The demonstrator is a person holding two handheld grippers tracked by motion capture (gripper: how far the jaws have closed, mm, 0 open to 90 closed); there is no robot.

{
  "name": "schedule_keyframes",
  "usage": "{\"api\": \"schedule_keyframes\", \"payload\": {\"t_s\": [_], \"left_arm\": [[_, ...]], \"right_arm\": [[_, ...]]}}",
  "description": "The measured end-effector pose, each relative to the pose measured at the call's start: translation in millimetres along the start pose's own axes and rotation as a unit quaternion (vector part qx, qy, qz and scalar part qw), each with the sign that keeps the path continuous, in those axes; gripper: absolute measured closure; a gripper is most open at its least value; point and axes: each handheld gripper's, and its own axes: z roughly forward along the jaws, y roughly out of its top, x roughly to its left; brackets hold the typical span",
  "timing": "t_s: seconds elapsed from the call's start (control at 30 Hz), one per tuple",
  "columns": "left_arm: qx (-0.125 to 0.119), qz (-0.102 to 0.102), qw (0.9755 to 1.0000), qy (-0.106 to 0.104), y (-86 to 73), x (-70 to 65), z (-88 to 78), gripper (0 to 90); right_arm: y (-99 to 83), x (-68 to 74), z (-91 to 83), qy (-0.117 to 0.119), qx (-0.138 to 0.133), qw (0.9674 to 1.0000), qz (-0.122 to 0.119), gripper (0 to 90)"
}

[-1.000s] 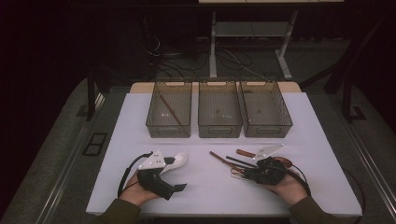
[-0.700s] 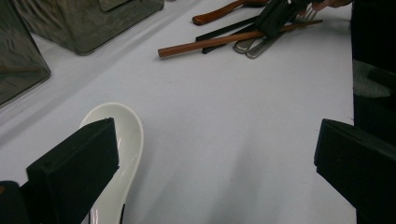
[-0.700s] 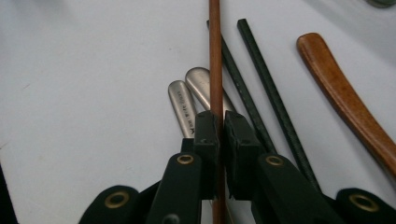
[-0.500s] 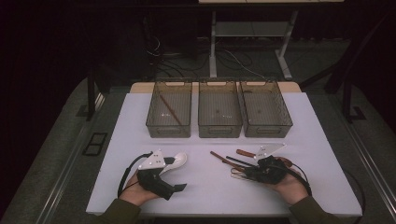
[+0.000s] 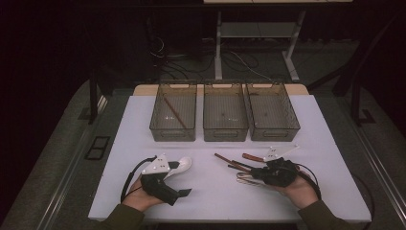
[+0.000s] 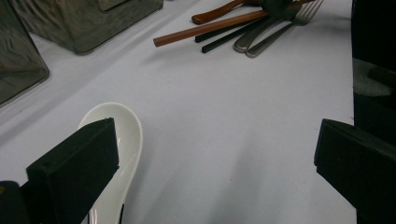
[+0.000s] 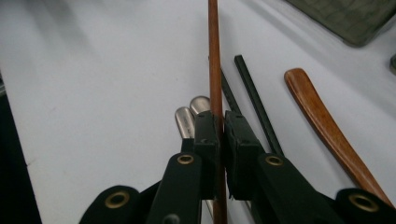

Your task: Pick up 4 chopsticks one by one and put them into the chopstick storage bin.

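My right gripper (image 7: 222,126) is shut on a brown wooden chopstick (image 7: 214,56), which runs straight out between its pads over the white table. In the high view that gripper (image 5: 254,173) lies at the right, pointing left into a small heap of cutlery. Beside the chopstick lie black chopsticks (image 7: 254,102), a brown wooden handle (image 7: 322,121) and two metal handles (image 7: 187,119). My left gripper (image 6: 210,163) stands wide open with nothing between its jaws. A white ceramic spoon (image 6: 119,135) lies by its left jaw. In the high view the spoon (image 5: 181,166) is just behind that gripper (image 5: 182,192).
Three see-through grey bins stand in a row at the back of the table: left (image 5: 172,132), middle (image 5: 225,132), right (image 5: 275,132). The left one holds a brown chopstick (image 5: 174,115). The white table top (image 5: 215,201) ends close in front of both hands.
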Motion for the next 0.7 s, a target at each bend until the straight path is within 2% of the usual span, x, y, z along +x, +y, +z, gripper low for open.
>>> {"api": "schedule_keyframes", "payload": {"t_s": [0.43, 0.7], "left_arm": [[0.001, 0.000, 1.0000, 0.000, -0.4, 0.9, 0.8, 0.0], [-0.003, -0.006, 1.0000, -0.001, -1.2, 1.1, 1.4, 0.0]], "right_arm": [[15.0, 2.4, -2.1, 0.009, -0.020, 0.9997, -0.007, 84.3], [27.9, 2.6, 1.6, 0.004, -0.025, 0.9996, -0.010, 84.3]]}}
